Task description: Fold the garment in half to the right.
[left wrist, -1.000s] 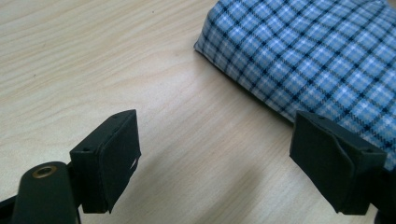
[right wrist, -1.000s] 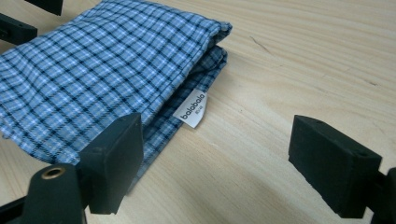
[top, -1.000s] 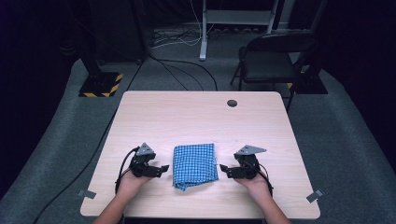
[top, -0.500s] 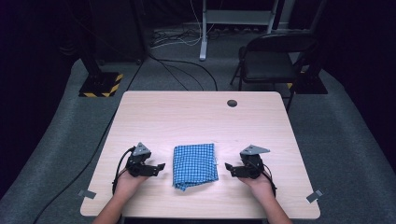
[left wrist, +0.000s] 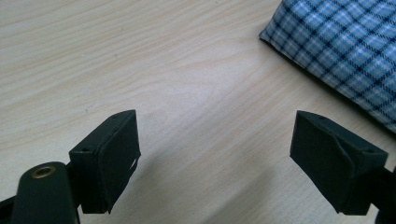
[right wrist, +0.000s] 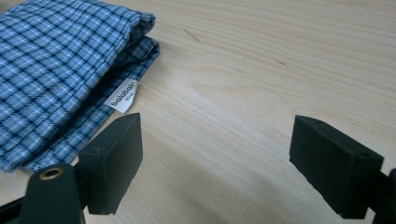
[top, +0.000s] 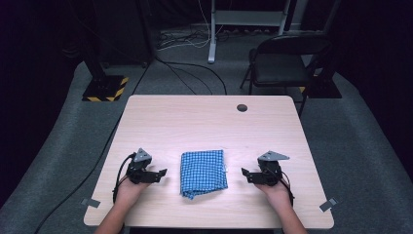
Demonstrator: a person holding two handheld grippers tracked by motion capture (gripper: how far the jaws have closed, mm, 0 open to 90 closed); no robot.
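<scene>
The cloth [top: 203, 173] is seen folded; beside it, left gripper [top: 160, 174] and right gripper [top: 246, 173] are held wide open, empty, so folding is judged finished.

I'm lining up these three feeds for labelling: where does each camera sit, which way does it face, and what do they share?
High view: above the person's side, looking forward and down on the table; forearms, left gripper and right gripper show.
Left gripper view: rides the left gripper, facing along its open jaws at bare wood.
Right gripper view: rides the right gripper, jaws open, facing the cloth's white label.
Shared: all three show the blue checked cloth.
</scene>
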